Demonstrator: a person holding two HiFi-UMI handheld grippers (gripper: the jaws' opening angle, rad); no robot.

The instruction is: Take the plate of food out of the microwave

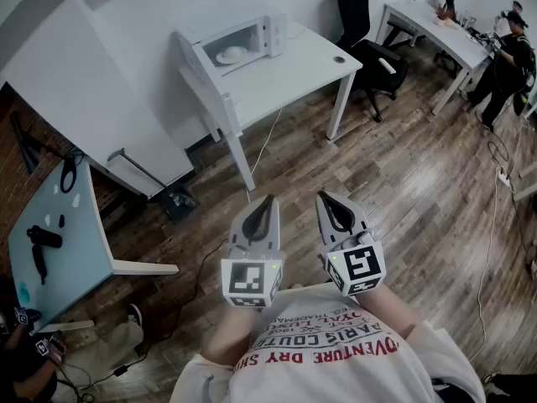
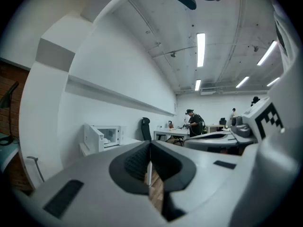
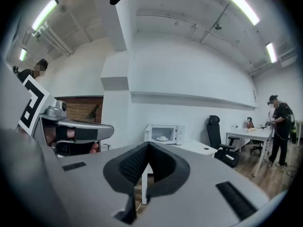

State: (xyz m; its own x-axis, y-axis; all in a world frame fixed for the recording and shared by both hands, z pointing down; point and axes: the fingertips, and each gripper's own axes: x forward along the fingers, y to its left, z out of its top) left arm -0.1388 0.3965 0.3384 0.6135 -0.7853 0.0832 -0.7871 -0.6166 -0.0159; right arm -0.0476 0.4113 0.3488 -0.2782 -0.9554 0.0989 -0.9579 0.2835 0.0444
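Note:
A white microwave (image 1: 243,42) stands with its door (image 1: 195,57) swung open on a white table (image 1: 294,65), far ahead of me across the room. Inside it lies a white plate of food (image 1: 231,54). Both grippers are held close to my chest, well short of the table. My left gripper (image 1: 268,200) is shut with nothing in it. My right gripper (image 1: 324,196) is beside it, its jaws also closed and empty. The microwave (image 2: 105,136) shows small in the left gripper view, and in the right gripper view the microwave (image 3: 163,134) shows with the plate (image 3: 162,138) inside.
Wooden floor lies between me and the table, with a cable (image 1: 260,154) running down from it. A black office chair (image 1: 369,53) stands to the table's right. A second white desk (image 1: 432,28) and a person (image 1: 508,57) are at the back right. A teal table (image 1: 59,233) is at my left.

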